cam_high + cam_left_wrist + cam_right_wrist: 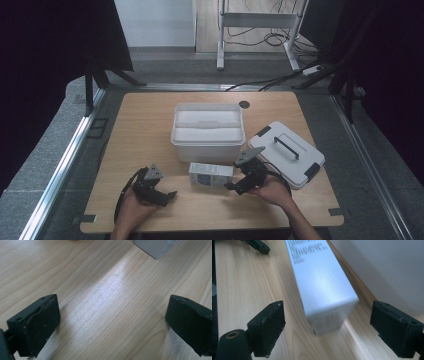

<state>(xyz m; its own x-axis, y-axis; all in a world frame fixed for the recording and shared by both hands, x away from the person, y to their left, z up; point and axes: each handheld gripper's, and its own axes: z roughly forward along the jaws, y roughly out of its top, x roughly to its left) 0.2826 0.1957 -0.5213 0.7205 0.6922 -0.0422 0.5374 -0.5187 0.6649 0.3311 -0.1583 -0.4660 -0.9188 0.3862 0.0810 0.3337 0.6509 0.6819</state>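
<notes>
The small white rectangular carton with printed text [210, 174] is seen lying flat on the light wooden table [150, 125], just in front of the open white plastic bin [208, 131]. Its right end is flanked, untouched, by the wide-open right tongs [239, 186]. The left tongs [162, 196], gaping and empty, are kept apart on the carton's left.

— What do the left tongs [167, 196] look like from the high view?

— Matte black, angular, topped with a grey three-cornered plate, and a black cable loops off the rear past the hand [131, 210].

— And the right tongs [231, 187]?

— Same build: black body, grey triangular plate, dark cable curving round behind the hand [272, 191]. Forearms are bare, no sleeves in sight.

— Close up?

— Blocky black jaws with scuffed, pale-specked edges, small screw holes in their tops, and a round socket on the right pair's left jaw.
</notes>
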